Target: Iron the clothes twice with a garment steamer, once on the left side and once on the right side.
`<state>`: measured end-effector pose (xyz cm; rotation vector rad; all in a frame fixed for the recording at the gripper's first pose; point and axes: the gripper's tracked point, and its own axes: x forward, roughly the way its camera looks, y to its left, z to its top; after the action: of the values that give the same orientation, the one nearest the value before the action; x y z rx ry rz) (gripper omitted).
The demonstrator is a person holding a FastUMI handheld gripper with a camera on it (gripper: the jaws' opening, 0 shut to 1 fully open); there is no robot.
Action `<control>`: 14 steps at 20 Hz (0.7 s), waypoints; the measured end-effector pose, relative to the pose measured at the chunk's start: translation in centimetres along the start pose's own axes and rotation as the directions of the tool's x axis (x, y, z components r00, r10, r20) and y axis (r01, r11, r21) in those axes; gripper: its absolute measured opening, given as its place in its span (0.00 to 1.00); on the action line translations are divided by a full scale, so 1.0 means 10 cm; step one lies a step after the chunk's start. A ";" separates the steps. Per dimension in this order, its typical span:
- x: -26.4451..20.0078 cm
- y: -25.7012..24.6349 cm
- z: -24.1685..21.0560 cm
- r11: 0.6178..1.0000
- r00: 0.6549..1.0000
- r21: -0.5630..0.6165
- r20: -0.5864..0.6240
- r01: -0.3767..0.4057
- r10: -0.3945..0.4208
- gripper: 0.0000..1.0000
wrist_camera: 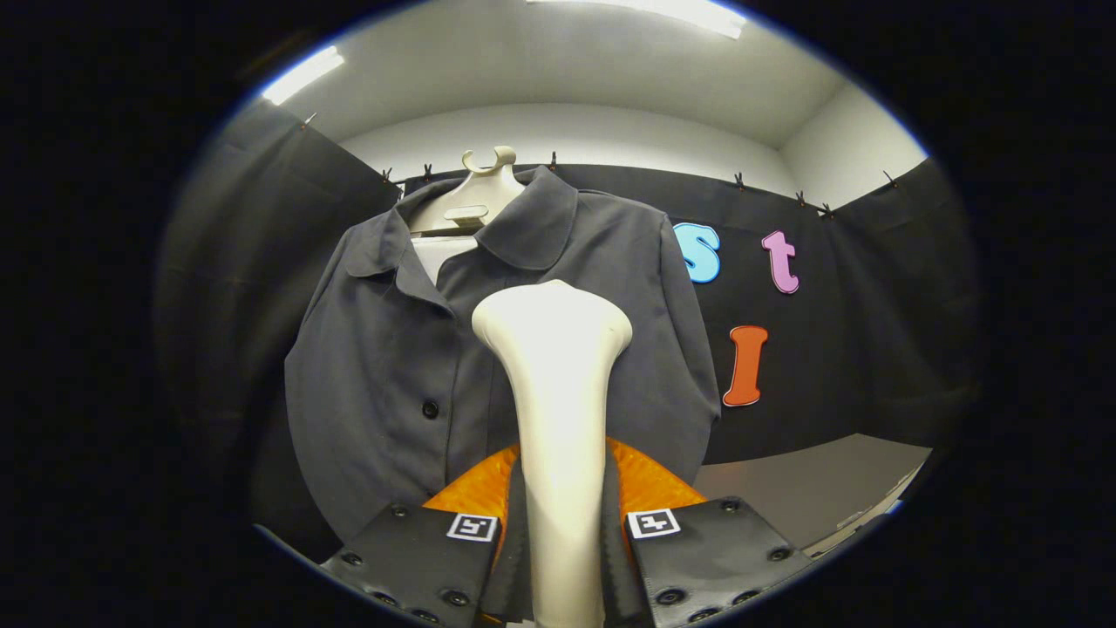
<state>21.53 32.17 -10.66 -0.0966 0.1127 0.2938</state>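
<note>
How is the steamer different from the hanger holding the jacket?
The garment steamer sits clamped in the claw, close up; the hanger is beyond it, inside the grey jacket. The steamer's head is wide and rounded; the hanger's top is a small hook. Both are cream.

We look from a single fisheye camera riding on the gripper (pixel 562 541), facing forward along its two fingers, which clamp from both sides the handle of the garment steamer (pixel 558 419) rising up the middle of our view. The camera sits low and tilts upward: beyond the steamer's head we face the front of the shirt (pixel 384 375) on its hanger (pixel 475 196), close by, with the booth wall behind and the ceiling lights (pixel 301 74) above. To the right we catch a strip of floor (pixel 811 488).
</note>
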 end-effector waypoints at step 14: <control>-0.33 -0.08 -0.76 1.000 0.992 -0.008 -0.127 0.009 -0.010 0.40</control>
<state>17.92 29.59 -17.67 -0.1229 0.2375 0.2783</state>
